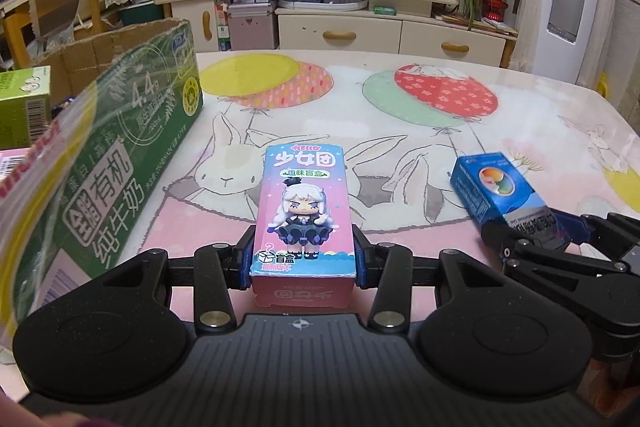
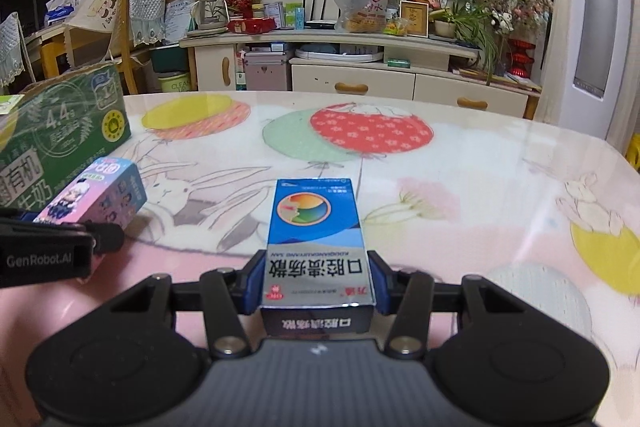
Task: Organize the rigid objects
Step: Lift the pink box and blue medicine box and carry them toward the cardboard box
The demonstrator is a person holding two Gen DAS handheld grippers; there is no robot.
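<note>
Pink and blue box with a cartoon girl; blue box with a rainbow circle; green carton; tablecloth with rabbits and balloons

Both wrist views look forward and down across the table, seemingly side by side, sharing the cabinet.

Black tongs – blue pads, silver pivot screws, ribbed grey deck, white "GenRobot.AI" lettering.

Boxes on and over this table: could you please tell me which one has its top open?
The big green milk carton at the table's left edge; its cardboard flaps stand open, while the pink figure box and blue medicine box are sealed.
</note>
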